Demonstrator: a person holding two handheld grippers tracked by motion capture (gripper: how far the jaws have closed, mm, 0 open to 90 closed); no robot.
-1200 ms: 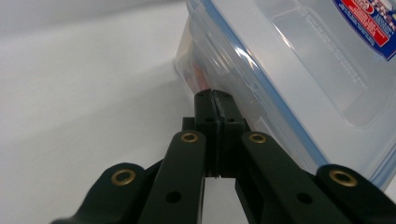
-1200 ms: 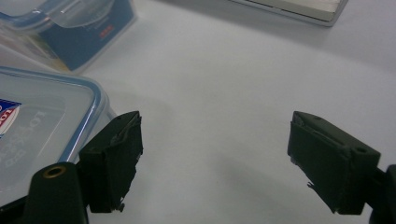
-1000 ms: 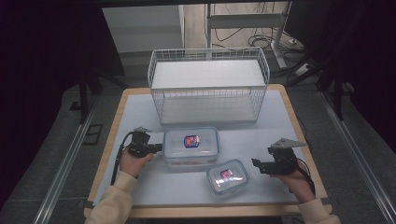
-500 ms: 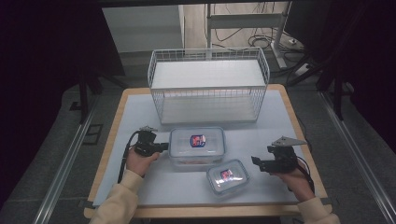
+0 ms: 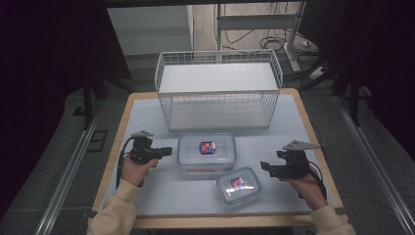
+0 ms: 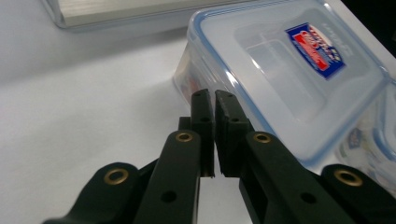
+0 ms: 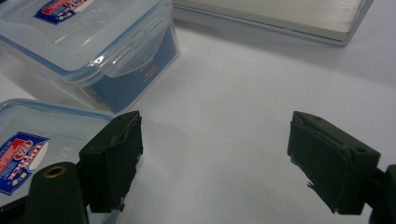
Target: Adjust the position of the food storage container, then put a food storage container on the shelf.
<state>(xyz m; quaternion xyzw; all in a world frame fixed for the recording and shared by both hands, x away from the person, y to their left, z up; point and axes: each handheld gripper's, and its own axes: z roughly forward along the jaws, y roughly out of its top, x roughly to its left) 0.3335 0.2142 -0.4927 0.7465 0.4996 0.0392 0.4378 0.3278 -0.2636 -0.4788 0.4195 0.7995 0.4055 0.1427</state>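
A large clear lidded container (image 5: 206,152) with a red and blue label sits mid-table in front of the wire basket (image 5: 219,90). A smaller one of the same kind (image 5: 239,184) lies just to its front right. My left gripper (image 5: 168,151) is shut and empty, pointing at the large container's left side. In the left gripper view the left gripper (image 6: 214,100) has its tips right at the wall of the large container (image 6: 280,70). My right gripper (image 5: 264,166) is open just right of the small container; the right gripper (image 7: 215,154) has one finger (image 7: 112,158) beside the small container (image 7: 28,140).
The white wire basket stands at the back of the table (image 5: 147,196), its floor bare. Its base edge (image 7: 280,14) lies beyond the large container (image 7: 84,32). Bare white surface spreads at the front left and along the right side.
The large container has slid a little to the right with the left gripper against it. That gripper has since drawn back slightly. The right gripper has stayed still.
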